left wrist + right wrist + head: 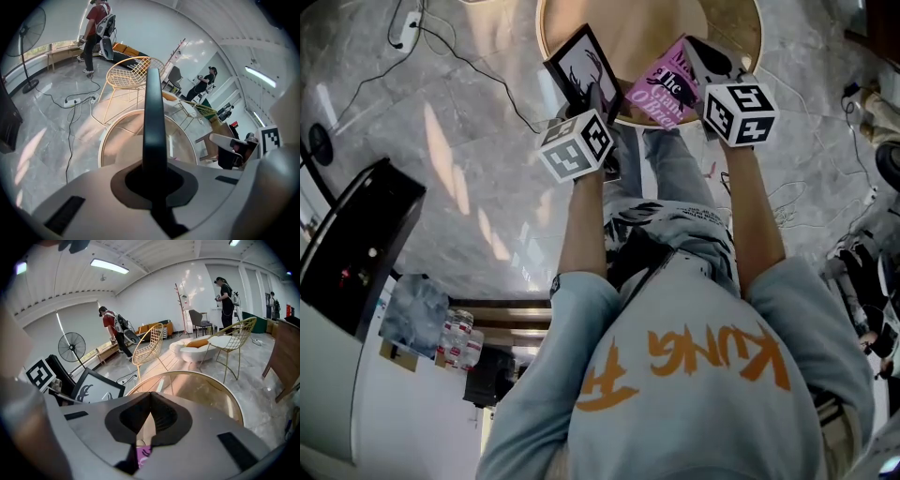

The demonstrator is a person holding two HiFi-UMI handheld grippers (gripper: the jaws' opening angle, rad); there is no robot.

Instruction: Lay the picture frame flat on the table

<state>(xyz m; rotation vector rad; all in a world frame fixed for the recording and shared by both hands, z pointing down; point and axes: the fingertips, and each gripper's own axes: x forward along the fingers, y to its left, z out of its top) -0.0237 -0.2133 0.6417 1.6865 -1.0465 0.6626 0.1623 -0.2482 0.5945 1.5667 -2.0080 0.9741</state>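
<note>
A black picture frame [581, 64] with a deer silhouette hangs tilted over the near left rim of the round glass table [748, 47]. My left gripper [598, 96] is shut on its lower edge. In the left gripper view the frame [154, 117] shows edge-on, rising from between the jaws above the table [123, 140]. My right gripper [701, 77] is shut on a pink book [664, 91], held over the table's near edge to the right of the frame. In the right gripper view a pink strip of the book [143, 453] shows low between the jaws, with the frame [96, 389] at left.
Gold wire chairs [131, 72] [149, 348] stand beyond the table, and a white cable with a power strip [75, 100] lies on the marble floor. A standing fan [71, 347] and other people [226, 291] are farther off. A black case [356, 246] sits at my left.
</note>
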